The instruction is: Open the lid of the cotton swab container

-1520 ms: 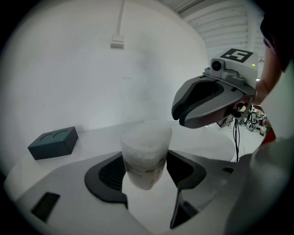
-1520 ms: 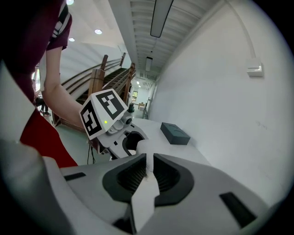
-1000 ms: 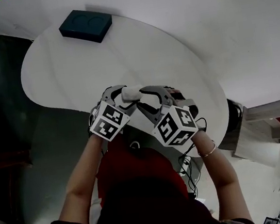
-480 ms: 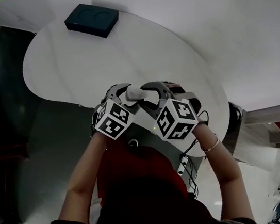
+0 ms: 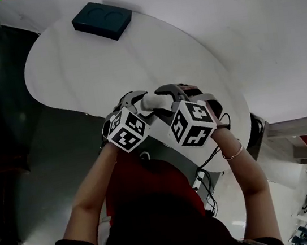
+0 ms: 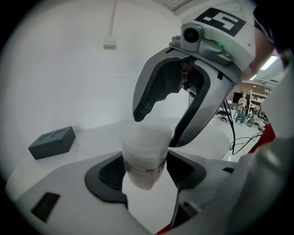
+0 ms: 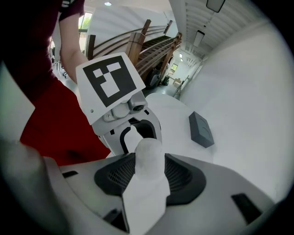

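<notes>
The cotton swab container [image 6: 144, 158] is clenched by its lower part in the left tongs [image 6: 147, 170] over the near edge of the worktop [image 5: 77, 67], and the right tongs [image 7: 148, 172], whose jaws have just been opening loose around its lid [image 6: 147, 134], should be shut squarely on it before it is pulled off.

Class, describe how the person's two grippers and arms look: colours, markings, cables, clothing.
The left gripper and right gripper have grey shells, dark ribbed pads and a white cube with black square markers each. A black cable trails from the right one. The person wears a dark red top and a thin bracelet.
</notes>
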`<action>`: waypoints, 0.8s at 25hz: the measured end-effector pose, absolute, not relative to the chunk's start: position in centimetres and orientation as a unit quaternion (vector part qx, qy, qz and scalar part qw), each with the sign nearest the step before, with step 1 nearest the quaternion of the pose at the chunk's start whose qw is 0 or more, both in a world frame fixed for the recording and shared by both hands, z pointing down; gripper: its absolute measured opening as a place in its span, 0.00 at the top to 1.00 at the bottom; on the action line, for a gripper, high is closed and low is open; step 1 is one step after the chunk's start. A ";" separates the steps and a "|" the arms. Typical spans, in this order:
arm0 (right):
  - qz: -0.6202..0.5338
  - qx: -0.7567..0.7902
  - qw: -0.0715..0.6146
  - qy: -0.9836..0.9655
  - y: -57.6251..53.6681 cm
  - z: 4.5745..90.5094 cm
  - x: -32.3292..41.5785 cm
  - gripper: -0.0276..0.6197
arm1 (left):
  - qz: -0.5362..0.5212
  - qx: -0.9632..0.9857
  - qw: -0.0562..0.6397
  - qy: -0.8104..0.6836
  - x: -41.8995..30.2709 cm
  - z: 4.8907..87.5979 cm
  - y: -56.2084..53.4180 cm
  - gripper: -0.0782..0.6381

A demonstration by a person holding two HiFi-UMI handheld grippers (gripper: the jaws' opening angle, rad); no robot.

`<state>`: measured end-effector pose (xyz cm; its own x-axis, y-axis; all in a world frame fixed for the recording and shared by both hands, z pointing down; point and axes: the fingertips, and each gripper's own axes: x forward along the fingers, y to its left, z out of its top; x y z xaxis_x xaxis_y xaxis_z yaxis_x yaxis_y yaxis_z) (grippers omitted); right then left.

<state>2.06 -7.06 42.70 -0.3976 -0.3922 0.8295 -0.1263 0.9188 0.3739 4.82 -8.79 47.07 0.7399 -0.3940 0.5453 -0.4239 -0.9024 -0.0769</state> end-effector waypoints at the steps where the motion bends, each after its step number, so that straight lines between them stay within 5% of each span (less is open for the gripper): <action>1: -0.129 0.150 0.534 -0.822 -7.1 42.8 2.1 0.66 | 0.285 0.933 0.023 -0.218 4.9 47.0 -8.8 0.49; 20: -0.100 0.106 0.545 -0.825 -7.6 43.5 1.7 0.66 | 0.285 0.936 -0.010 -0.207 4.7 47.0 -9.1 0.49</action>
